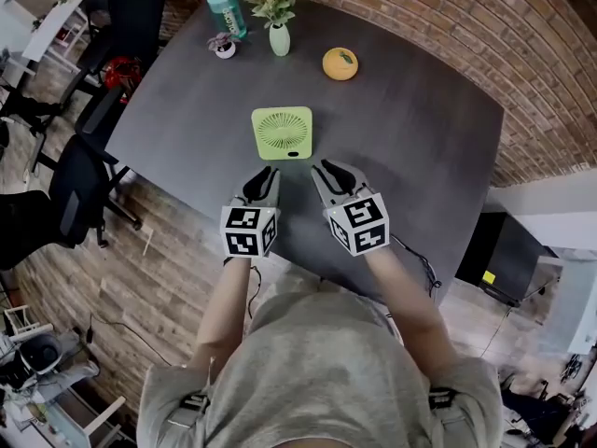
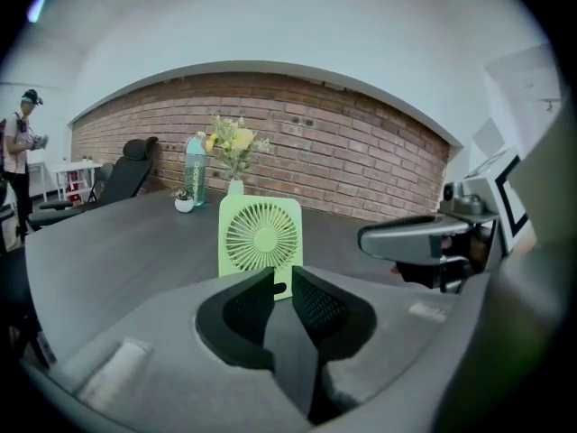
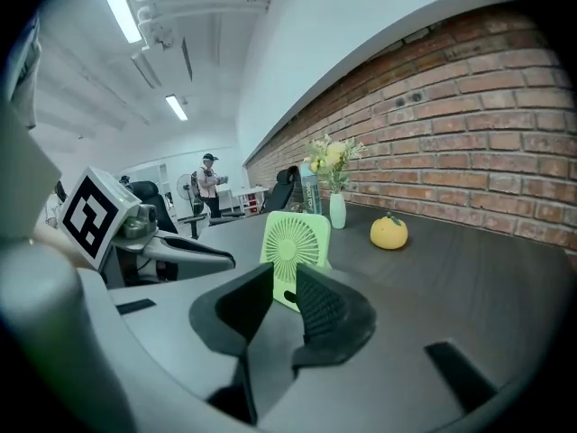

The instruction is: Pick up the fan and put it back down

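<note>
Dark table (image 1: 401,138) beside brick wall (image 1: 420,7); left gripper (image 1: 268,171), right gripper (image 1: 326,166) jaws slightly apart, empty

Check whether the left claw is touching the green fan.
Apart. In the head view a strip of bare table shows between the tips of the left claw and the fan, which stands free.

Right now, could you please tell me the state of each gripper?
Left gripper: jaws open only a slit, holding nothing.
Right gripper: jaws narrowly open, holding nothing; the fan stands untouched ahead.
</note>
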